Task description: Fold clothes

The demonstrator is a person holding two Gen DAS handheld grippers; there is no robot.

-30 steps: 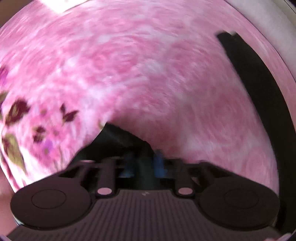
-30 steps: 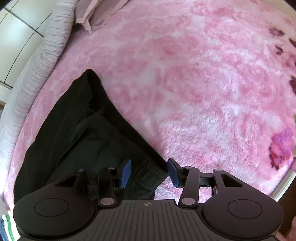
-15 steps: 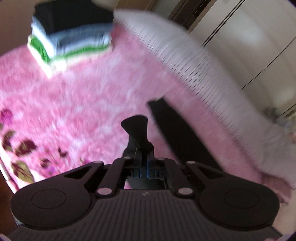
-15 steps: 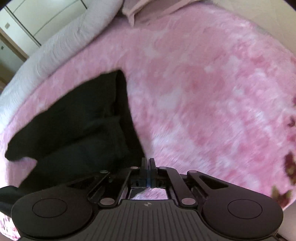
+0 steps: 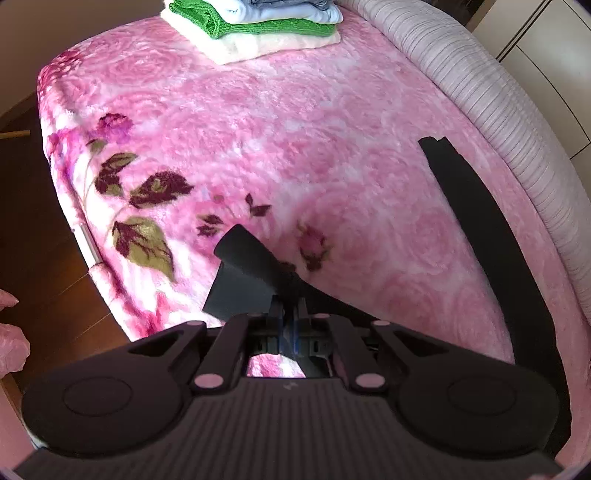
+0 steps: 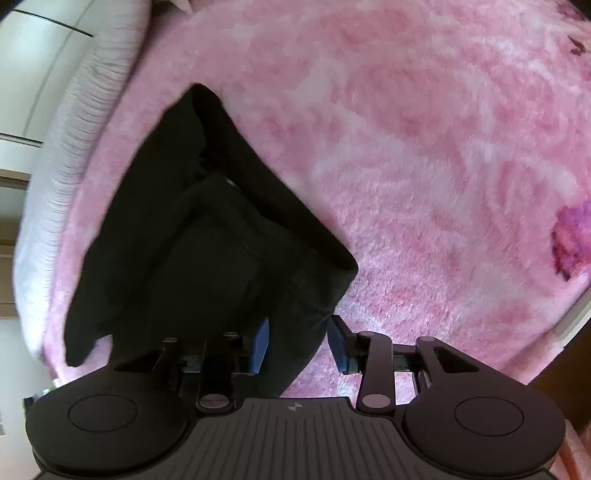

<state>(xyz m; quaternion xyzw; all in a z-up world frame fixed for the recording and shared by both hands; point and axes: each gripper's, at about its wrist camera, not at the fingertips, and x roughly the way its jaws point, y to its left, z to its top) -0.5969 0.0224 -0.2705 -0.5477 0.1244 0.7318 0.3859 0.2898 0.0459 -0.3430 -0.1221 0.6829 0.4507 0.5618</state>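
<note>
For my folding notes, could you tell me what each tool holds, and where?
Left tool: shut on a corner of the black garment. Right tool: open, holding nothing.

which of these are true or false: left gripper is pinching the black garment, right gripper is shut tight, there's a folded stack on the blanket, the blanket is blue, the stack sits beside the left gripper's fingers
1. The left gripper is pinching the black garment. True.
2. The right gripper is shut tight. False: its jaws have just been opening and stand apart, with the garment's edge between them but not pressed.
3. A folded stack of clothes lies on the blanket. True.
4. The blanket is blue. False: it is pink with a rose pattern.
5. The stack sits beside the left gripper's fingers. False: it lies at the far end of the bed.
</note>
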